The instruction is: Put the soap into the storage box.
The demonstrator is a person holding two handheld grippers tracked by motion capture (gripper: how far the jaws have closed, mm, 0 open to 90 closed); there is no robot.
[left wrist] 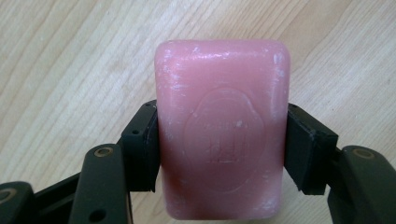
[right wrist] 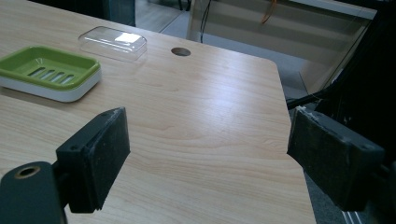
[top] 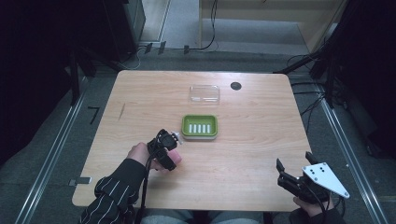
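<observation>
Left hand-held gripper (left wrist: 219, 154) clamps pink soap (left wrist: 222, 128) (short of green dish (top: 199, 126)).

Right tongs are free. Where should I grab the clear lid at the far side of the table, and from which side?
Take the clear lid across its short width, coming down from above, with one pad on each long side wall. It lies dome-up and low on the table, so its long walls are the only parallel faces. The right tongs stand open with nothing between them.
</observation>
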